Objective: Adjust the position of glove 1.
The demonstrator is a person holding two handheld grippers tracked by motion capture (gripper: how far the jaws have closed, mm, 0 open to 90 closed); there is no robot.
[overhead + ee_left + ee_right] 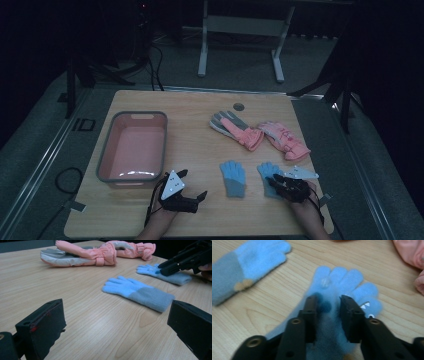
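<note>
The right claw (pixel 327 305) is down on the right-hand blue knit glove (pixel 342 282), its jaws narrowed with a fold of the fleece bunched between them, the pads pressing on it. In the high view this claw (pixel 278 182) sits at the lower right of the frame over that glove (pixel 267 171), near the counter's (pixel 200 120) front edge. Just to the left lies the other blue glove (pixel 233 177), flat, its grey cuff toward the bottom of the frame.

The left claw (pixel 192 187) rests at the lower middle of the high view, jaws spread wide with nothing between them; its own view shows bare counter between the jaws.

Above the blue gloves, in the upper right of the counter, lie two pink ski gloves (pixel 260 134), touching each other. A pink tub with a grey rim (pixel 105 160) stands at the left.
</note>
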